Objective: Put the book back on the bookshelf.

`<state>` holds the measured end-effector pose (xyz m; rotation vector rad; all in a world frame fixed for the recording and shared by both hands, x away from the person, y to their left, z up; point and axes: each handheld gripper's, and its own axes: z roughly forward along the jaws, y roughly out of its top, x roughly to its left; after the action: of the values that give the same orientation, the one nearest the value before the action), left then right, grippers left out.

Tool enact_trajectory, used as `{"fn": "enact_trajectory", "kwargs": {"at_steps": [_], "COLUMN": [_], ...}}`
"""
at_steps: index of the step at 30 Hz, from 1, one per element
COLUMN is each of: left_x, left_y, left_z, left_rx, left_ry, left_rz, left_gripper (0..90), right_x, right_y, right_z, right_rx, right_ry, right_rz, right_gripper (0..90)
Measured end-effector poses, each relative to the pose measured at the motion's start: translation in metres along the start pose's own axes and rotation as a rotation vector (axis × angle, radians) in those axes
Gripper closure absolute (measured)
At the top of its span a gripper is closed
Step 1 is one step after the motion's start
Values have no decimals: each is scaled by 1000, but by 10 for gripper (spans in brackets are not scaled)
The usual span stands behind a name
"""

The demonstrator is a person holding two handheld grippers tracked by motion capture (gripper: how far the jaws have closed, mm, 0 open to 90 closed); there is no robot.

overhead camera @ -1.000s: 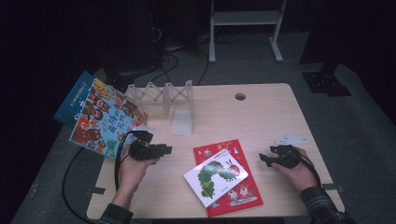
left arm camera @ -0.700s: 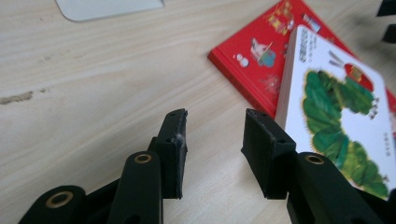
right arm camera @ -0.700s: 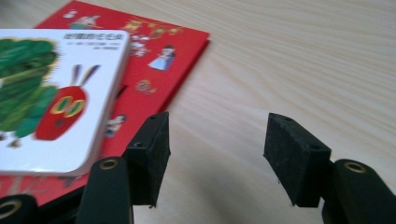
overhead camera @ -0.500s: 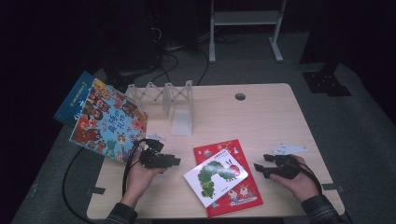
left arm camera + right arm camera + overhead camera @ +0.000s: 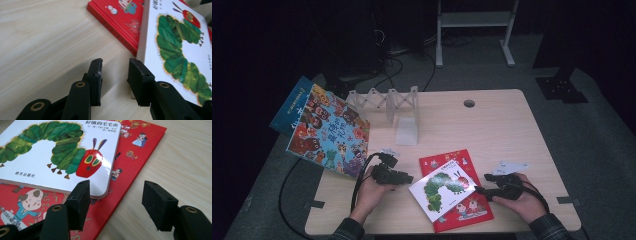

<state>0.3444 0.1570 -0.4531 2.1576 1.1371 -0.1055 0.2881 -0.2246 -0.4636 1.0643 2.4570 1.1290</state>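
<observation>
Item: white caterpillar board book (image 5: 443, 189), lying skewed on top of the red picture book (image 5: 459, 200), between your two grippers.

Left gripper (image 5: 115, 66): jaws parted a moderate way, gripping nothing. The book's near corner sits just ahead of the jaw nearer the book; contact cannot be told.

Right gripper (image 5: 117, 195): jaws spread wide, empty. One jaw lies at the white book's rounded corner, the other off over bare table (image 5: 180, 157).

Step in hand, as it appears: you are closing in on the white book from both ends, grasp not yet made.

Next move calls for: working one jaw under the white book's edge, clear of the red cover beneath, so you lift one book and not two.

Writing: white cover reads "好饿的毛毛虫" at its top edge and "明天出版社" by the caterpillar's tail. The red book's printing is too small to read.
</observation>
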Motion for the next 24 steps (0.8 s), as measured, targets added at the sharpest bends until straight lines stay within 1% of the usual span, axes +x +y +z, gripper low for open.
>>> {"fn": "enact_trajectory", "kwargs": {"at_steps": [1, 2, 3, 8, 9, 13, 15, 17, 18, 19, 20, 22, 24], "left_x": [0, -2, -3, -4, -4, -8, -9, -9, -9, -9, -10, -13, -17], "left_y": [0, 0, 0, -1, -1, -2, -3, -3, -3, -3, -3, -3, -3], "left_z": [0, 1, 1, 1, 0, 0, 0, 0, -1, -1, 0, 4, 9], "left_rx": [0, 7, 4, 13, 23, 34, 34, 28, 21, 18, 18, 31, 50], "left_ry": [0, -8, -4, -13, -15, -31, -51, -74, -94, -124, -143, -143, -156], "left_rz": [0, 10, 12, 12, 16, 30, 28, 18, 12, 4, 4, 16, 29], "left_gripper": [637, 639, 645, 663, 663, 658, 647, 617, 603, 589, 575, 553, 534], "right_x": [1, 1, 1, 0, 0, -2, -3, -4, -5, -6, -7, -8, -8], "right_y": [0, 0, 0, 1, 1, 5, 8, 12, 13, 15, 16, 18, 20], "right_z": [1, 2, 3, 5, 6, 11, 14, 18, 20, 22, 24, 28, 33], "right_rx": [5, 6, 12, 15, 13, 5, -2, -4, -6, -9, -9, -1, -9], "right_ry": [1, 1, -1, -5, -10, -29, -39, -50, -56, -61, -65, -75, -79], "right_rz": [-5, -7, -11, -11, -13, -20, -21, -26, -29, -28, -29, -41, -36], "right_gripper": [383, 384, 383, 370, 366, 355, 346, 339, 337, 334, 331, 331, 330]}}
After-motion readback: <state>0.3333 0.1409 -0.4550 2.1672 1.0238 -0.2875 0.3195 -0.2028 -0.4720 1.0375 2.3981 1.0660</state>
